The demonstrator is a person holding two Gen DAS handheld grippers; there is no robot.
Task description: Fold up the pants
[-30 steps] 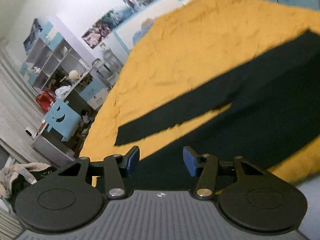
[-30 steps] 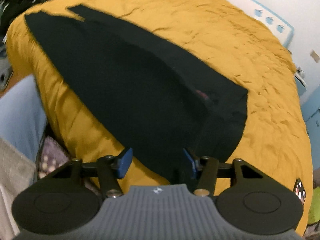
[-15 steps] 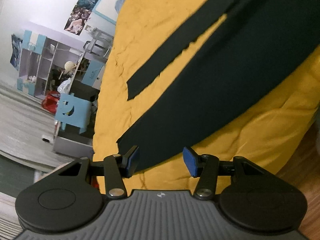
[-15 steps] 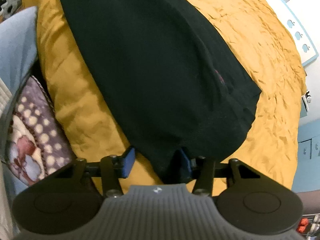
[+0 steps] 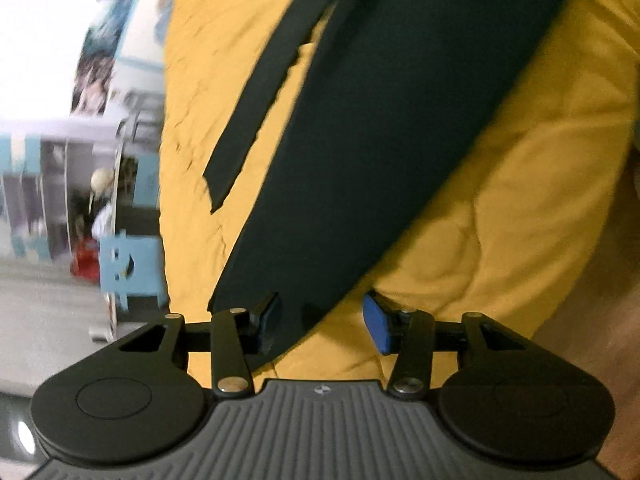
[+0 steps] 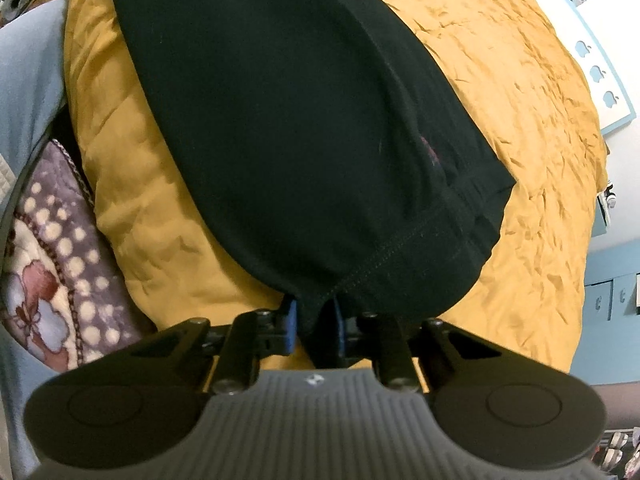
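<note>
Two grippers are at the near edge of the bed: my right gripper [image 6: 314, 330] has just been closing, and its blue pads [image 6: 291, 326] now pinch the stitched waistband corner of the black pants [image 6: 288, 120], which lie flat across the yellow quilt [image 6: 520, 128] and stretch away toward the far side. My left gripper [image 5: 320, 322] has its jaws apart, their gap only slightly narrower than a moment ago, with the hem end of the nearer pant leg [image 5: 360, 168] lying between them against the left pad [image 5: 268, 322], the right pad clear of the cloth.
</note>
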